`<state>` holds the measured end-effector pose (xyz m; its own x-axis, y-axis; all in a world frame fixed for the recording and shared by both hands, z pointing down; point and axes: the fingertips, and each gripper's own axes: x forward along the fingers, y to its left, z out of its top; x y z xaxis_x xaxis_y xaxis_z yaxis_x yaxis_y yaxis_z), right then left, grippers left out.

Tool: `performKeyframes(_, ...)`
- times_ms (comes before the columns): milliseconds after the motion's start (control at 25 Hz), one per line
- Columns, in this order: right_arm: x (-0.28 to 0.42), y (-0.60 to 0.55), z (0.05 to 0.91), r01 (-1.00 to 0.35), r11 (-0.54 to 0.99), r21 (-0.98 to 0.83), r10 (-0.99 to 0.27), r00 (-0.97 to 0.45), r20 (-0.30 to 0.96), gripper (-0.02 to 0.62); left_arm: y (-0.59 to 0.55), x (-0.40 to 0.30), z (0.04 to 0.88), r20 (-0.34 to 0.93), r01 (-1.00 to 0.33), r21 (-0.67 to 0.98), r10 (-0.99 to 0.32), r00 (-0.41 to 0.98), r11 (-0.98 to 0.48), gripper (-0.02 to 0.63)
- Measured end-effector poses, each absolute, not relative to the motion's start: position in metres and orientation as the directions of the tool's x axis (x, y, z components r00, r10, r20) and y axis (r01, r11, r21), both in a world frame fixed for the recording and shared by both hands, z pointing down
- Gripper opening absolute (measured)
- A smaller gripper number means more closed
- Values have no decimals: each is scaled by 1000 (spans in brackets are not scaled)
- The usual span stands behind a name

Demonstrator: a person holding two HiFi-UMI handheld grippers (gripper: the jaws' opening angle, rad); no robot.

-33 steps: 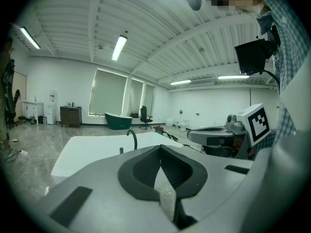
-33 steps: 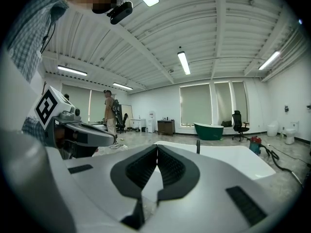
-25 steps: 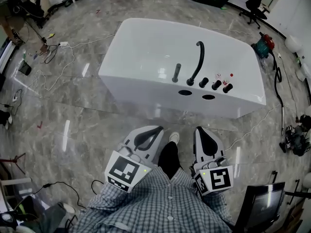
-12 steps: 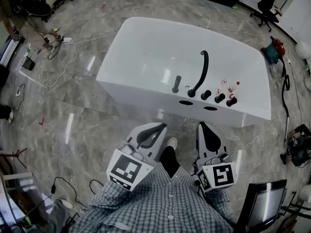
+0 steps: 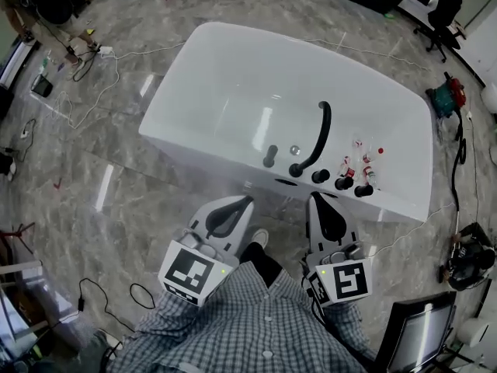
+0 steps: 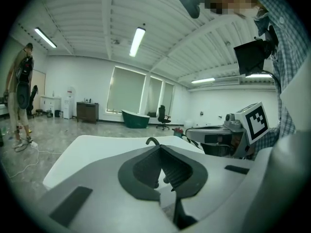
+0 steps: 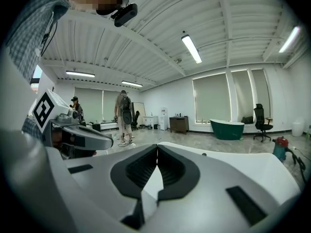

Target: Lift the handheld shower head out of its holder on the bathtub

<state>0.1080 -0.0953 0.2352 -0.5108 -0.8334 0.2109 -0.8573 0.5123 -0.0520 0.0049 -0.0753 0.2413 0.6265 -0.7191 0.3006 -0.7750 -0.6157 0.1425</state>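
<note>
A: Left gripper [image 5: 239, 205], lower centre-left: jaws together, nothing between them. The shower head [image 5: 269, 156] sits in its holder on the bathtub [image 5: 194, 99] rim, mid-frame.

B: Right gripper [image 5: 318, 202] is closed and empty too. Open one first, then lift straight up.

Floor [image 5: 93, 177]: grey marble pattern, glossy. 1 white bathtub [image 5: 186, 150] stands directly on it, mid-frame. White cable [image 5: 144, 50] trails left of tub. Black cable [image 5: 133, 287] at near left. Red-green machine [image 5: 448, 98] right of tub. Office chair [image 5: 444, 14] at far right.
</note>
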Motion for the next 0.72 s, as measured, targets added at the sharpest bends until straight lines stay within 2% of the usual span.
performKeyframes(280, 85, -133, 276, -829, 550, -103, -787, -555, 270, 15, -113, -6, 268, 328, -795, 109, -734, 595, -597, 9)
performKeyframes(720, 74, -188, 343, -871, 471, -136, -803, -488, 342, 15, -179, -23, 332, 380, -774, 57, -704, 601, -630, 9)
